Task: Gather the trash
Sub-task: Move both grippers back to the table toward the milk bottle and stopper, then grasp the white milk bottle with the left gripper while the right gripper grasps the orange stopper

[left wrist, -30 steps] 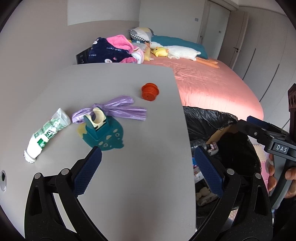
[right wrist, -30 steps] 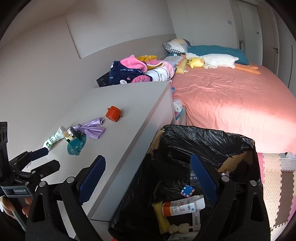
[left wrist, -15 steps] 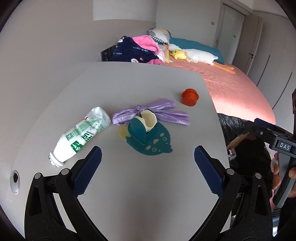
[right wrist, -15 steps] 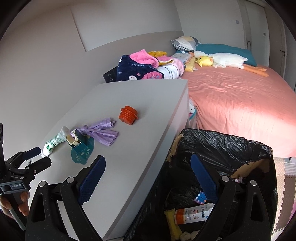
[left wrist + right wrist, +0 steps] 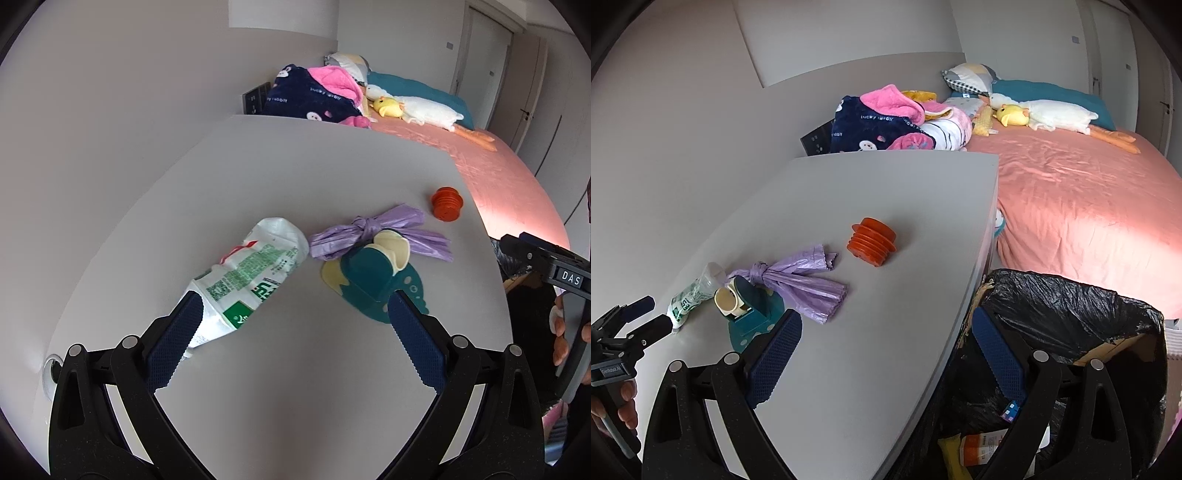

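Note:
A crushed white and green plastic bottle (image 5: 246,275) lies on the grey table (image 5: 295,177), its cap end by my left finger. My left gripper (image 5: 291,339) is open and empty just in front of it. Beside it lie a knotted purple bag (image 5: 373,233), a teal tape dispenser (image 5: 373,275) and an orange ribbed plug (image 5: 447,204). My right gripper (image 5: 886,354) is open and empty over the table's edge, beside the black-lined bin (image 5: 1067,314). The bottle (image 5: 692,293), bag (image 5: 801,282), dispenser (image 5: 748,314) and plug (image 5: 872,240) also show in the right wrist view.
The bin holds a carton (image 5: 988,448) and other scraps. A pink bed (image 5: 1082,218) with a plush duck (image 5: 1038,114) and piled clothes (image 5: 886,122) lies beyond the table. A cable hole (image 5: 50,373) sits at the table's near left.
My left gripper has swung left and moved closer to the bottle, which now sits at its left finger. My right gripper has shifted left, from over the bin toward the table.

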`<state>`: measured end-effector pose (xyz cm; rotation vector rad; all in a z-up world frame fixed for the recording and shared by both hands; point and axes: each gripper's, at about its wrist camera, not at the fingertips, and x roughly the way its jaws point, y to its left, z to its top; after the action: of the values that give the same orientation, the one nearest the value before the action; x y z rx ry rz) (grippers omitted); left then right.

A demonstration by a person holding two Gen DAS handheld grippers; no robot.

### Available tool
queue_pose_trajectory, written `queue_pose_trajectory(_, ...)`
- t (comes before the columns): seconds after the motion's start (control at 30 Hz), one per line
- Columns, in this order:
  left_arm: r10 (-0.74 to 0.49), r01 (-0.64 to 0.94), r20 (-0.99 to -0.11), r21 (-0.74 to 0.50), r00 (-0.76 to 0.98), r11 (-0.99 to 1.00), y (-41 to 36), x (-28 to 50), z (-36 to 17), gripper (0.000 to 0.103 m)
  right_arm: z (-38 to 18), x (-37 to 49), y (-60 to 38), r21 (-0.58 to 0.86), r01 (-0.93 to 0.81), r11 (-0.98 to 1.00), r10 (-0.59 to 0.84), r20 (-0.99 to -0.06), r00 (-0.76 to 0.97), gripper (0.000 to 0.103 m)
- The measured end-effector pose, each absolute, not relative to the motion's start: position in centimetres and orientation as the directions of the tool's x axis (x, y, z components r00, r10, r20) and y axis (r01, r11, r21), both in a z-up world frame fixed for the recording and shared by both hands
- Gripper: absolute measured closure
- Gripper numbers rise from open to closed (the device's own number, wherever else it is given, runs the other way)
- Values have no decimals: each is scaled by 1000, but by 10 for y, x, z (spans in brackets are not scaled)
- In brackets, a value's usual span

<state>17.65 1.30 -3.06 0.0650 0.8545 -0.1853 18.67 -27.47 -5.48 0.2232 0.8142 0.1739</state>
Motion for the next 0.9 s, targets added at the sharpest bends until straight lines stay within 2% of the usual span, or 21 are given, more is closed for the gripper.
queue_pose_trajectory(0.37, -93, 188, -799, 26, 594, 982, 35, 215, -56, 6, -68, 234, -259, 235, -67, 970, 222, -729, 648, 10)
queue_pose_trajectory(0.77, -98, 202, -832, 17, 547, 979, 40, 233, -75, 6, -82, 275, -249, 218, -35, 975, 190, -751, 633, 10)
queue_pose_trajectory(0.83, -93, 193, -834, 17, 543, 981, 42, 234, -77, 12, -83, 278, -248, 216, -32, 976, 187, -750, 634, 11)
queue_pose_trajectory(0.9, -98, 188, -843, 4, 529, 982, 44, 236, -81, 25, -85, 281, -247, 214, -32, 976, 186, -753, 631, 15)
